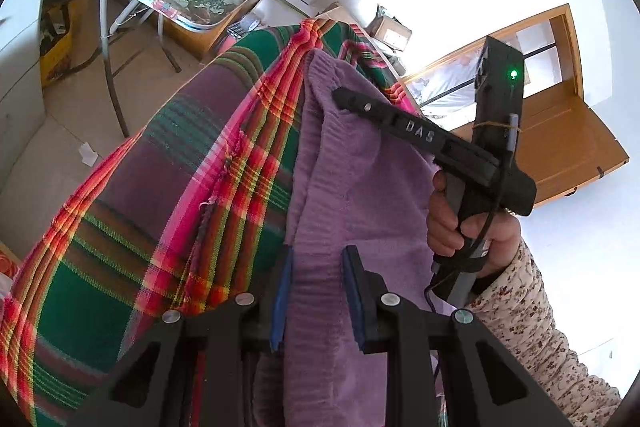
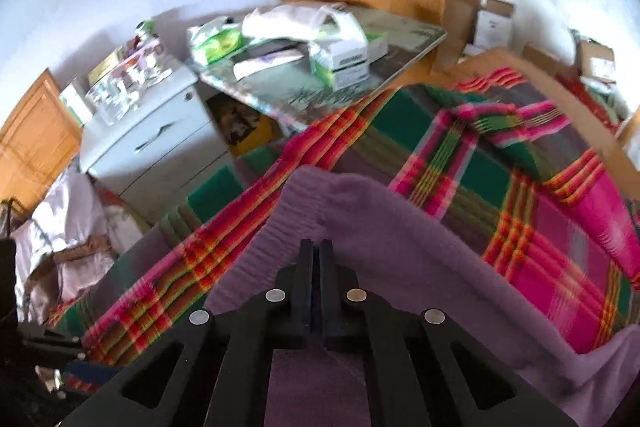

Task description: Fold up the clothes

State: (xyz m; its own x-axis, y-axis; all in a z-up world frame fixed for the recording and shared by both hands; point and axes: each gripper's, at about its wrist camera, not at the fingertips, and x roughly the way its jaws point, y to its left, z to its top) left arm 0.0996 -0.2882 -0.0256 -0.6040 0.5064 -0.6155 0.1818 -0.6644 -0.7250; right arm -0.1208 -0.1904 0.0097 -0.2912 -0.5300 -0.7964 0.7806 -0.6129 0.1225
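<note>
A purple knit garment (image 1: 352, 187) lies bunched on a bed covered by a plaid blanket (image 1: 120, 227) in red, green and pink. My left gripper (image 1: 318, 291) is shut on a thick fold of it, with the cloth filling the gap between its blue pads (image 1: 282, 295). A hand (image 1: 448, 223) with a floral sleeve holds my right gripper (image 1: 340, 95), whose tip touches the garment's ribbed upper edge. In the right wrist view the right gripper (image 2: 316, 251) has its fingers pressed together over the purple garment (image 2: 400, 227), which rises toward it off the blanket (image 2: 520, 147). That view is motion-blurred.
A glass-topped folding table (image 1: 224, 23) with boxes and bags stands beside the bed, also in the right wrist view as the table (image 2: 420, 39). A white drawer cabinet (image 2: 152, 139) stands left of it. Cardboard boxes (image 1: 392, 31) line the far wall. A wooden door (image 1: 568, 131) stands open.
</note>
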